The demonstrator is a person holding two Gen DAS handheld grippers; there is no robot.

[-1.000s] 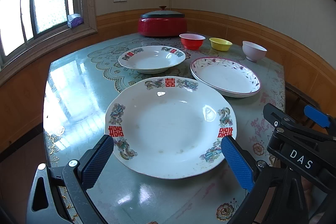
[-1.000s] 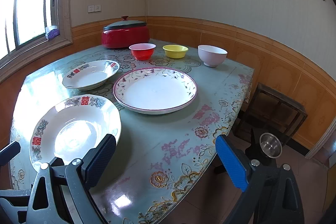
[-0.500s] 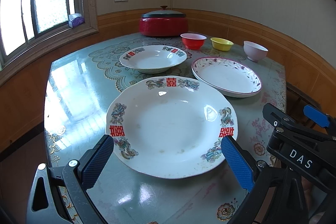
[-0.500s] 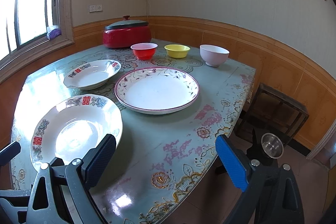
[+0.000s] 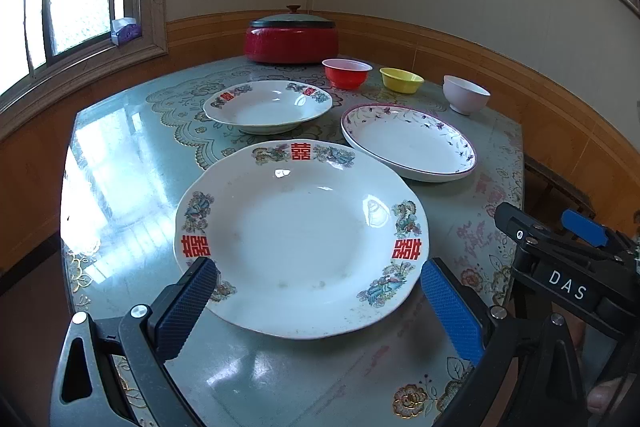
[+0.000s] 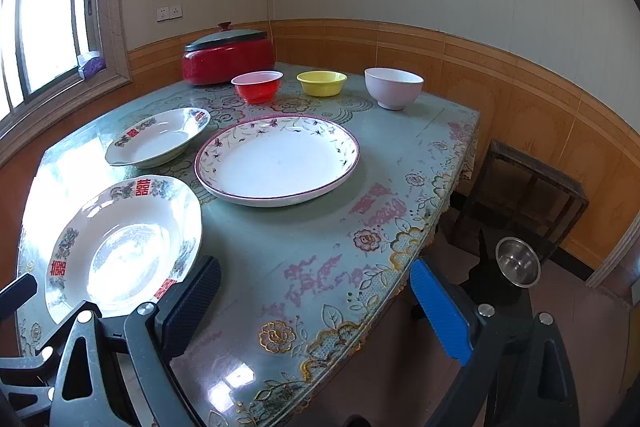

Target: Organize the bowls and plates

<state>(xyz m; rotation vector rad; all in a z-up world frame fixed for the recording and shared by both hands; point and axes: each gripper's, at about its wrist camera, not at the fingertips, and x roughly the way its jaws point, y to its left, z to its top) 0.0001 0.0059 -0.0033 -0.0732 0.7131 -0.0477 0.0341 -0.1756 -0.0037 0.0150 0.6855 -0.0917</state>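
Note:
A large white plate with red characters (image 5: 300, 239) (image 6: 120, 247) lies nearest me, just beyond my open left gripper (image 5: 316, 291). Behind it sit a smaller matching plate (image 5: 268, 105) (image 6: 158, 139) and a purple-rimmed floral plate (image 5: 408, 143) (image 6: 276, 159). Farther back stand a red bowl (image 5: 346, 73) (image 6: 257, 86), a yellow bowl (image 5: 401, 79) (image 6: 321, 82) and a white bowl (image 5: 465, 99) (image 6: 394, 87). My right gripper (image 6: 316, 291) hangs open over the table's near right part, holding nothing; it also shows at the right edge of the left wrist view.
A red lidded pot (image 5: 291, 39) (image 6: 228, 57) stands at the table's (image 6: 304, 243) far end. A dark wooden stool (image 6: 528, 195) and a small metal bowl (image 6: 516, 261) are off the right edge. Window at left, walls behind.
Both views have shifted slightly, with the dishes sitting a little lower and closer in frame. No dish has moved and both grippers stay open.

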